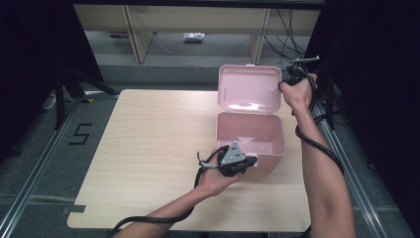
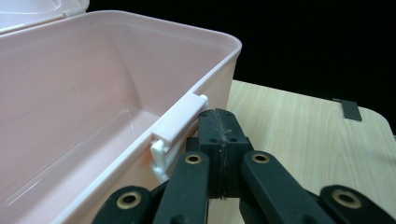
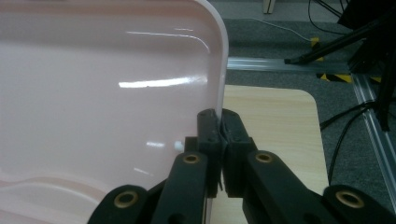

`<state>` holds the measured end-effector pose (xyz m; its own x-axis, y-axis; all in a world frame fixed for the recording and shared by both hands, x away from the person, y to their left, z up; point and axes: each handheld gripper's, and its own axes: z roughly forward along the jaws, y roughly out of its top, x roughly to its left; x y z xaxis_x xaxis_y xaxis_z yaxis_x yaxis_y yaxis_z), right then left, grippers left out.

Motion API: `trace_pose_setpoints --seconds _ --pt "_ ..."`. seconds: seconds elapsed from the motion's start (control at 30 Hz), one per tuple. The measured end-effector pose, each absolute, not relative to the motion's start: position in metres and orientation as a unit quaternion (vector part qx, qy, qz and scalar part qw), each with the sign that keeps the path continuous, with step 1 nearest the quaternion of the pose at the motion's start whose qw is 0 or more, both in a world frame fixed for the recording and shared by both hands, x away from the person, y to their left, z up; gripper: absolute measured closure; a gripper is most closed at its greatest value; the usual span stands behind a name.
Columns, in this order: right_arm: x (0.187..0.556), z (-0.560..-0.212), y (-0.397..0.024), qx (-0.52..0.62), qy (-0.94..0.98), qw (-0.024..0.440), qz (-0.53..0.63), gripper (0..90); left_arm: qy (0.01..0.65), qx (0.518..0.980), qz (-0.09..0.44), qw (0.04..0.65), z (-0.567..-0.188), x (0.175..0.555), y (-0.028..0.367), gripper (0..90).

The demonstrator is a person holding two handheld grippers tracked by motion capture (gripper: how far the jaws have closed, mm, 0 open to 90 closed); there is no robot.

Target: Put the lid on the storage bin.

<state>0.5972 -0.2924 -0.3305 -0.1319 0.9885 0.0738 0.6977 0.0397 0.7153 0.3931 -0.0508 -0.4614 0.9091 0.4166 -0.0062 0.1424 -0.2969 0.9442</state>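
A pink plastic box [image 1: 247, 130] stands open on the right half of the wooden table [image 1: 158, 144], its lid [image 1: 247, 89] raised upright at the back. My right gripper [image 1: 283, 82] is at the lid's right edge. In the right gripper view it [image 3: 219, 128] is shut on the rim of the lid [image 3: 116, 93]. My left gripper [image 1: 255, 161] rests against the box's front wall. In the left gripper view it [image 2: 219, 123] is shut with nothing between the pads, just outside the box wall [image 2: 93, 70] and beside the white latch [image 2: 180, 123]. The box looks empty inside.
The table's left half [image 1: 148, 124] is bare wood. A strip of grey tape [image 2: 350, 109] lies near a table corner. Beyond the table are shelf legs [image 1: 138, 34], black stands [image 1: 69, 84] and cables [image 3: 345, 121] on the grey floor, where a "5" [image 1: 79, 134] is marked.
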Motion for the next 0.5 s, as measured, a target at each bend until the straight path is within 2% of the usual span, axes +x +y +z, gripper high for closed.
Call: trace_pose_setpoints --seconds 0.2,0.23,0.27,0.33,0.5 --pt "0.593 -0.327 -0.291 0.618 0.676 0.234 0.327 89.1 0.175 0.796 0.122 0.566 -0.461 0.393 -0.051 90.0" --pt "0.593 -0.33 -0.294 0.603 0.682 0.249 0.332 89.2 0.175 0.797 0.121 0.566 -0.461 0.393 -0.051 90.0" --pt "0.592 -0.328 -0.292 0.615 0.674 0.24 0.333 89.2 0.175 0.797 0.121 0.566 -0.461 0.393 -0.051 89.9" --pt "0.591 -0.329 -0.294 0.602 0.679 0.253 0.334 89.2 0.174 0.797 0.121 0.565 -0.461 0.393 -0.051 90.0" --pt "0.586 -0.326 -0.292 0.612 0.671 0.243 0.342 89.3 0.175 0.796 0.121 0.566 -0.461 0.393 -0.051 90.0"
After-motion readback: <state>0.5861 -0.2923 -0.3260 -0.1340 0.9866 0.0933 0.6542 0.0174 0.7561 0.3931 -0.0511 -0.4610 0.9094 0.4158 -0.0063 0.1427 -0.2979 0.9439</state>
